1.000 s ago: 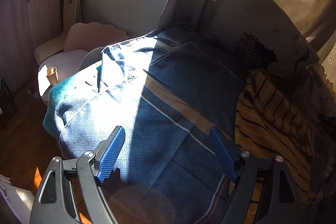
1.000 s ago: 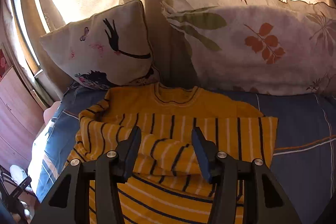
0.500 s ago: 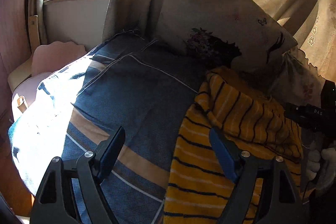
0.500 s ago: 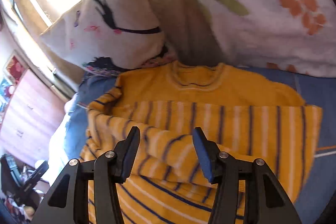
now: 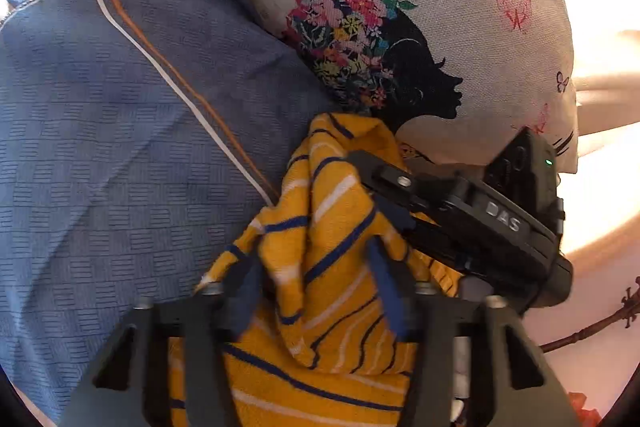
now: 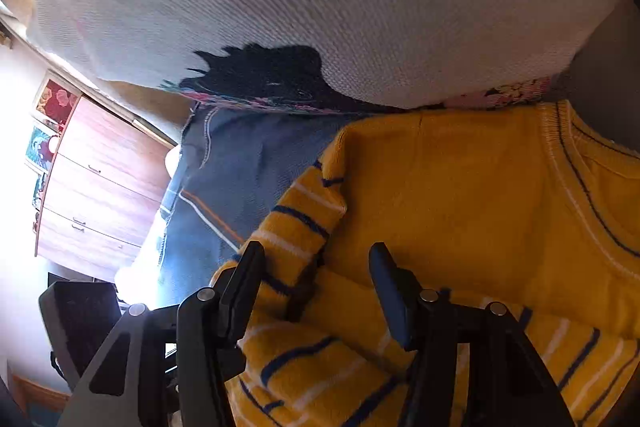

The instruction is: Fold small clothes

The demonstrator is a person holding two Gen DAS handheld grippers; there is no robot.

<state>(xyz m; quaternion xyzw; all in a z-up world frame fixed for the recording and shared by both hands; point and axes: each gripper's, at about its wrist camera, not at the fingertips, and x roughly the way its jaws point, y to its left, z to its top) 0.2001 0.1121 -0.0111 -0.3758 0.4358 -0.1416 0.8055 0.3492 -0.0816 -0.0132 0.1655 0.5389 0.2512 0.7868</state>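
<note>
The sweater (image 6: 460,187), yellow with navy and white stripes, lies on the bed (image 5: 120,147) just in front of the pillow (image 5: 400,27), its collar end touching or nearly touching the pillow's lower edge. Its long axis runs from that collar away from the pillow toward the person, so the neck points at the pillow and the hem, out of view, lies at the near end.

By my reading the fold is partly done. A striped band already lies across the body below the plain yellow chest, most likely a sleeve turned in. What is in hand now is the shoulder and sleeve on the side away from the collar, where the cloth stands up in a loose ridge rather than lying flat.

The left gripper (image 5: 316,287) has its jaws around that ridge, cloth bunched between them; they look closed on it, though blur softens the contact. The right gripper (image 6: 316,279) sits over the striped band just below the chest, jaws spread, cloth beneath and between them but not pinched. From the left wrist view its body crosses just beyond the ridge, nearer the pillow.

Left to do, I judge: lay this side flat, then fold the body along its length.
</note>
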